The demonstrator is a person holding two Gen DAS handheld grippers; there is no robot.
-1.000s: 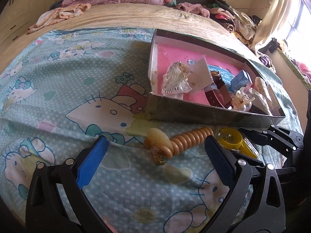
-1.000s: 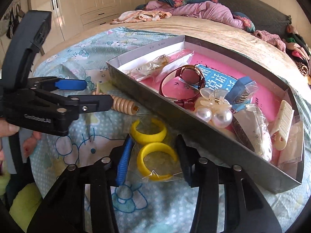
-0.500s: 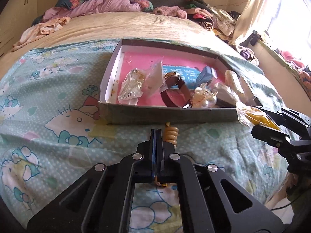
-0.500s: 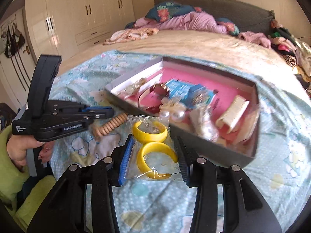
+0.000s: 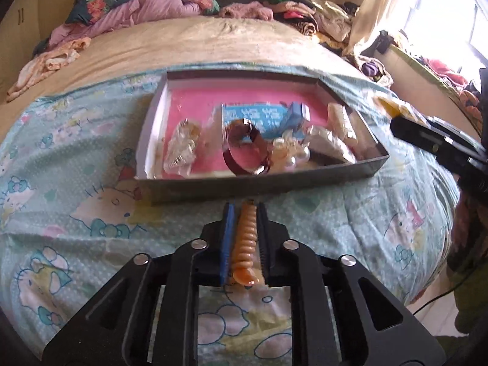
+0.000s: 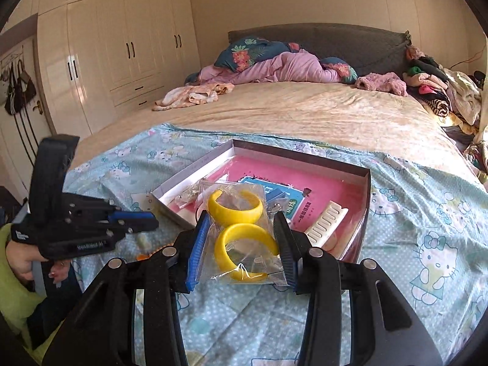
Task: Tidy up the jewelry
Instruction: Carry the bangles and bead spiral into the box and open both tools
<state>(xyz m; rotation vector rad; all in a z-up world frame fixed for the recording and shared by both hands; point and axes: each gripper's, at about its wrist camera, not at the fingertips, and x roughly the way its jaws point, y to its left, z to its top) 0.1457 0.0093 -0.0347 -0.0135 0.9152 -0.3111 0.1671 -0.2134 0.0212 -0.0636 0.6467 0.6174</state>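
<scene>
My left gripper [image 5: 245, 238] pinches the ribbed amber hair clip [image 5: 246, 239] lengthwise, its jaws having just eased wider around it, above the Hello Kitty sheet [image 5: 91, 213] just short of the shallow box's [image 5: 259, 187] near wall. My right gripper [image 6: 241, 244] clamps the clear bag of two yellow bangles [image 6: 241, 228] over the box's near-left corner. That looser hold could let the smooth clip slide out before it clears the wall, and the slippery bag may swing and spill onto the sheet.
</scene>
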